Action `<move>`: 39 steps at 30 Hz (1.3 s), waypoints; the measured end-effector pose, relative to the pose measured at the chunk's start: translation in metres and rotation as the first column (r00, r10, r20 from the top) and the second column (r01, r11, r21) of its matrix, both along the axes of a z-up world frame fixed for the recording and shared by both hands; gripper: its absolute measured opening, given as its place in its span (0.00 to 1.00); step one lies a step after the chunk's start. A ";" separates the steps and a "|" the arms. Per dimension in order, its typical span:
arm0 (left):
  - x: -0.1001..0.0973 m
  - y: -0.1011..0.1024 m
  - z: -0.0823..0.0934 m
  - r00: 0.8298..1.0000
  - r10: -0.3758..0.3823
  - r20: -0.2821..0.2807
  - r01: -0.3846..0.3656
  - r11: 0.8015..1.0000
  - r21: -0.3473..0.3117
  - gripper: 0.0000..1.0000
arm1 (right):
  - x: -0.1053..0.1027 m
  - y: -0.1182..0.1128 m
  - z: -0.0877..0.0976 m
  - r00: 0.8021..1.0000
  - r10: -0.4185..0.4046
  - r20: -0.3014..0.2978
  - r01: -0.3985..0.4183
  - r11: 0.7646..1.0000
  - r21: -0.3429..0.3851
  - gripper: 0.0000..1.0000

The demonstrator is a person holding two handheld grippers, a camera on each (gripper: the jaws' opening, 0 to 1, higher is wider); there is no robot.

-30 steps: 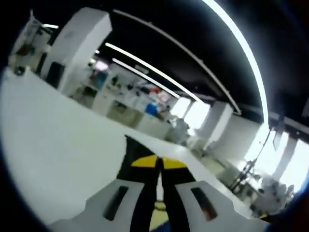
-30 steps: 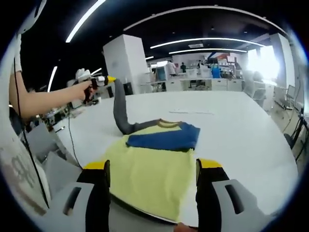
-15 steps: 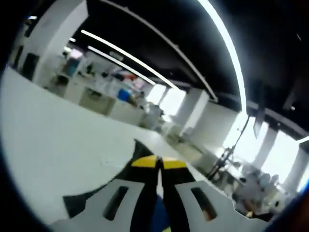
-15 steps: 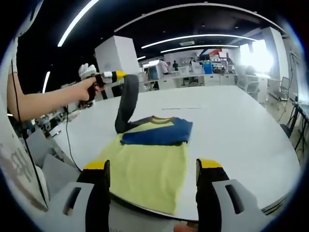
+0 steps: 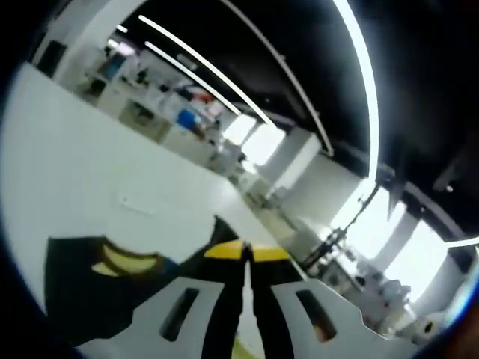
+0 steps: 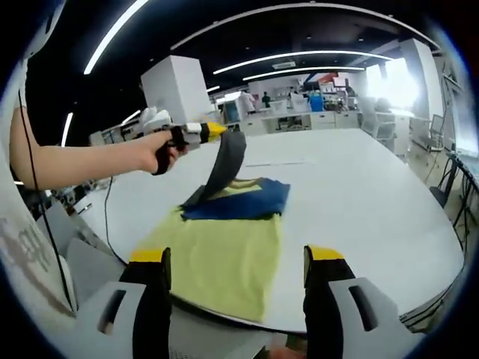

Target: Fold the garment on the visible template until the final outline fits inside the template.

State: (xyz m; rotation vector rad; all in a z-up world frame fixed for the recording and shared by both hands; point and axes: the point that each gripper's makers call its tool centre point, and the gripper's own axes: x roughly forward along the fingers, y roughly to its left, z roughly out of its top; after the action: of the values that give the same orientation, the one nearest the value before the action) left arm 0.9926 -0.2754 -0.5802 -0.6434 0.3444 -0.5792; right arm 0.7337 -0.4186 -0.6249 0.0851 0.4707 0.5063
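Folding is partway: the left tongs [image 6: 213,132], clamped on the grey sleeve [image 6: 224,161], hold it above the shirt [image 6: 221,254] on the desk [image 6: 359,202]. The blue sleeve [image 6: 239,202] already lies across; right tongs [image 6: 236,258] gape, empty, nearside.

The garment [image 6: 224,254] has a pale yellow body, a royal blue sleeve [image 6: 243,203] folded across it, a dark grey sleeve [image 6: 221,168] and a mustard collar band. The table [image 6: 359,202] is plain white. Both the left gripper [image 6: 206,132] and the right gripper [image 6: 238,258] have yellow tips on black fingers above light grey bodies.
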 end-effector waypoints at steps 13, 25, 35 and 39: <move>-0.037 -0.046 -0.104 0.977 -0.196 -0.084 0.213 0.911 0.352 0.00 | -0.004 -0.007 -0.005 1.000 -0.012 -0.016 0.012 1.000 0.001 0.72; -0.049 -0.064 -0.122 0.960 -0.239 -0.144 0.275 0.901 0.335 0.04 | 0.002 -0.004 -0.003 1.000 0.001 -0.008 -0.001 1.000 0.004 0.72; -0.048 -0.057 -0.140 0.961 -0.168 -0.220 0.230 0.928 0.293 0.39 | -0.001 -0.003 -0.010 1.000 -0.004 -0.025 0.004 1.000 0.010 0.72; -0.047 -0.070 -0.142 0.949 -0.184 -0.255 0.236 0.952 0.193 0.52 | -0.001 -0.002 -0.010 1.000 0.000 -0.026 0.000 1.000 0.009 0.71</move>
State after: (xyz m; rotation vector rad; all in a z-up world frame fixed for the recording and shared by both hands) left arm 0.9454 -0.3456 -0.7218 -0.4614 0.6973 -0.6597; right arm 0.7323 -0.4210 -0.6348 0.1007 0.4940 0.5081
